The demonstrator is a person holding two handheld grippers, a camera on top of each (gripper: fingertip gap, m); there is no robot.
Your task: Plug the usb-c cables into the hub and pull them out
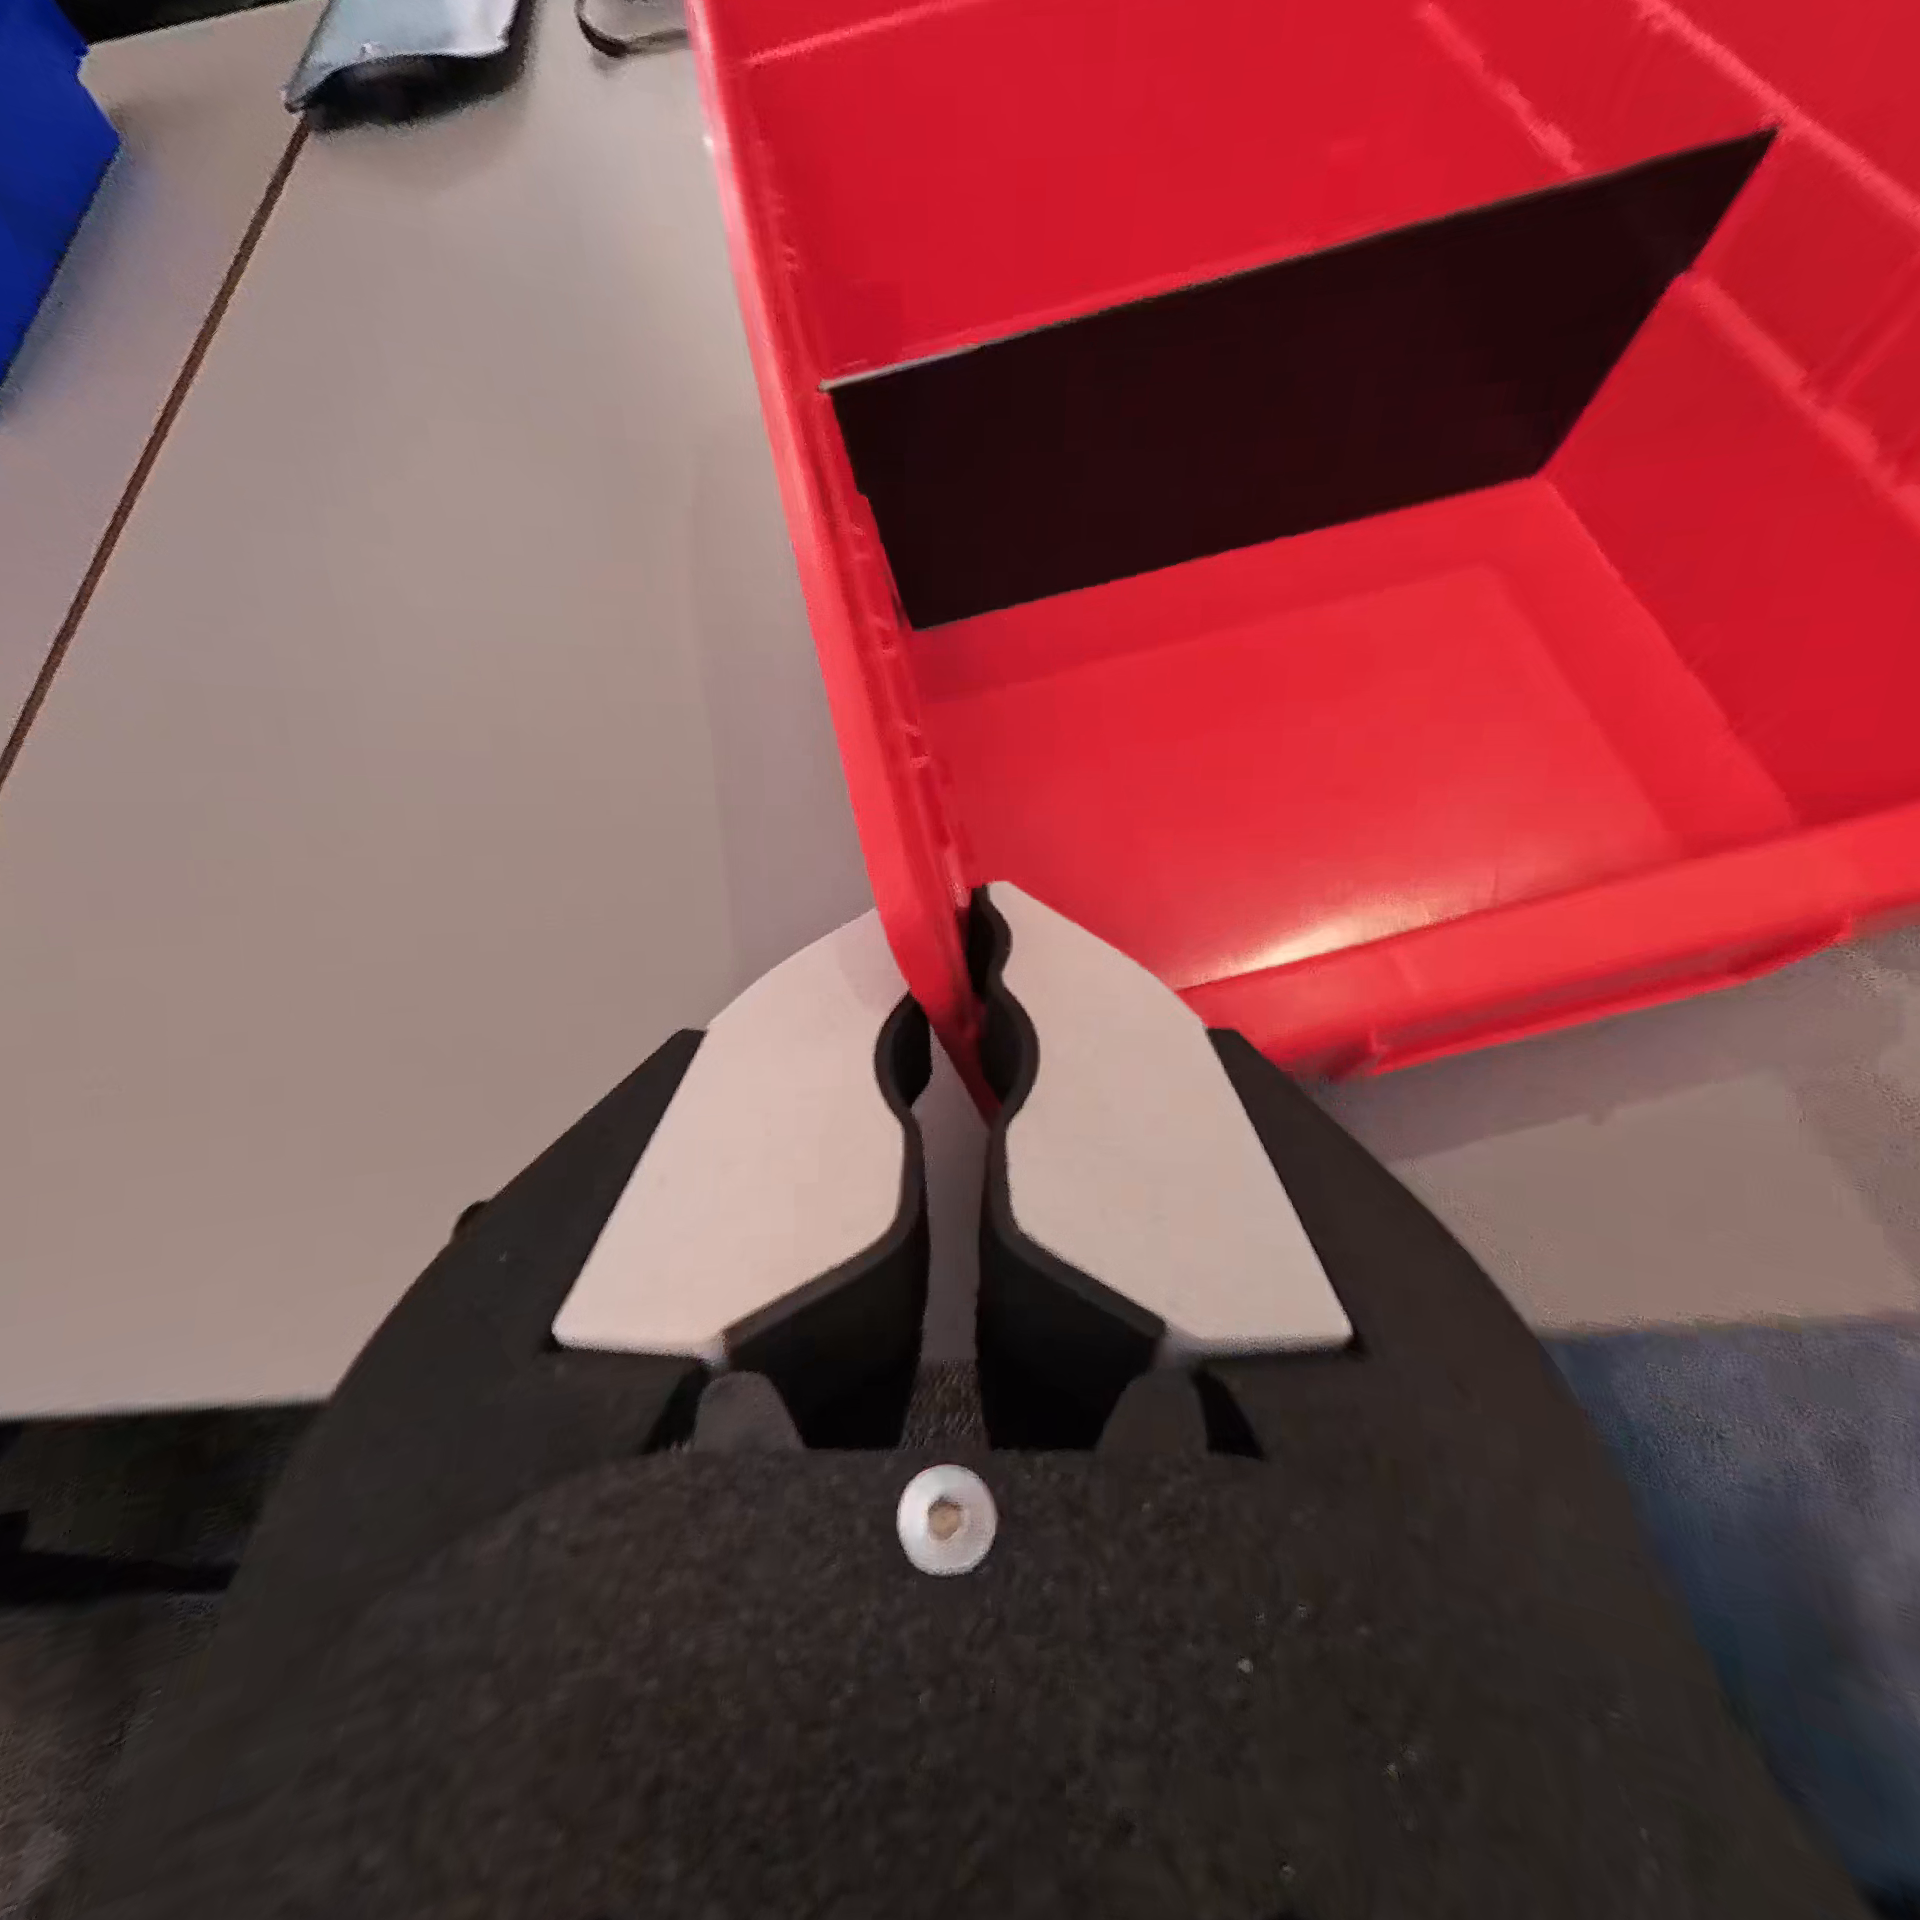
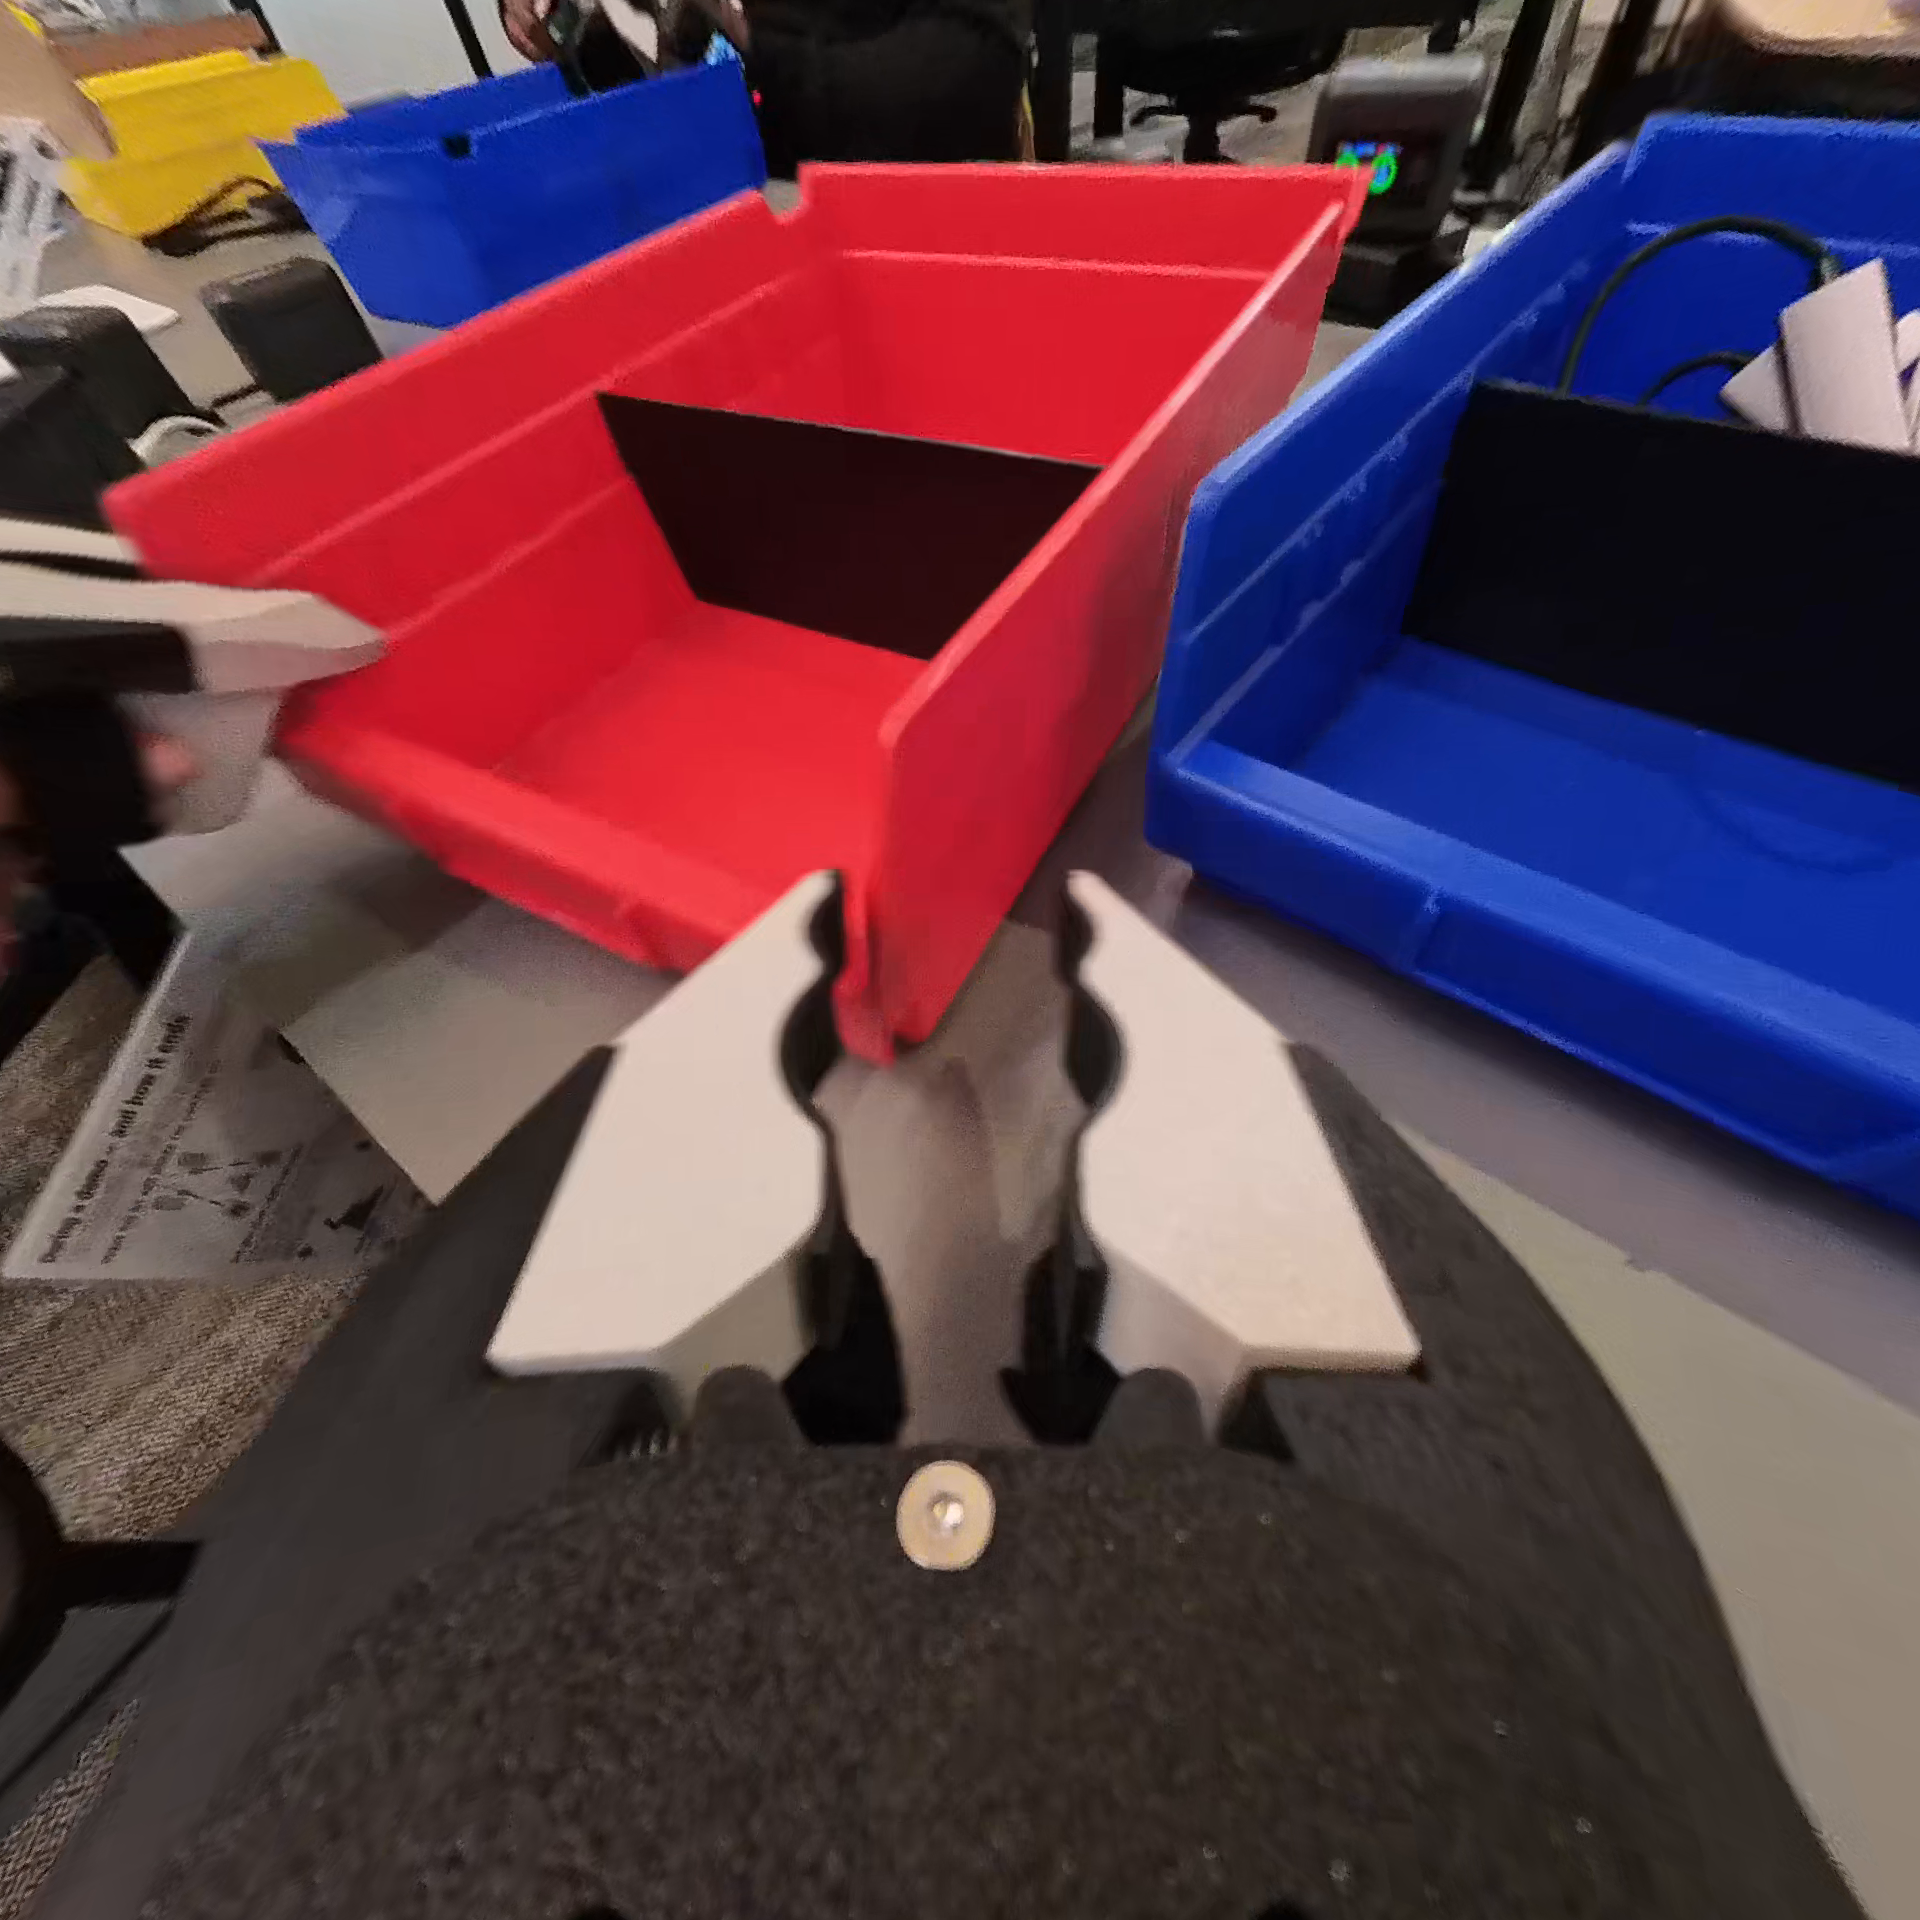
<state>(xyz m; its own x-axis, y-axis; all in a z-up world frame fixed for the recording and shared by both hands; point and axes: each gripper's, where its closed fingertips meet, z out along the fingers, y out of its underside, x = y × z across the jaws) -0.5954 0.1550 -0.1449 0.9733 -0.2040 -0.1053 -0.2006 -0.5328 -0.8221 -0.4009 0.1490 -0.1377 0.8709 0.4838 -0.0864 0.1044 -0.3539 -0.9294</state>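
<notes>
A red bin (image 1: 1351, 779) with a black divider (image 1: 1247, 436) stands on the grey table (image 1: 416, 727). Both of its compartments look empty. My left gripper (image 1: 951, 935) is shut on the bin's left side wall near the front corner, and it also shows in the right wrist view (image 2: 260, 634) at that wall. My right gripper (image 2: 951, 894) is open around the front end of the red bin's (image 2: 675, 748) right side wall. Its left finger (image 2: 727, 1039) is close to the wall and its right finger (image 2: 1174, 1091) stands clear. No usb-c cable or hub is plainly in view.
A blue bin (image 2: 1558, 831) with a black divider, a black cable (image 2: 1683, 234) and white items stands right of the red one. Another blue bin (image 2: 520, 187) and a yellow bin (image 2: 187, 125) are behind. A printed sheet (image 2: 187, 1143) lies at the front left. Across from one pair of fingers to the other is roughly 20 centimeters.
</notes>
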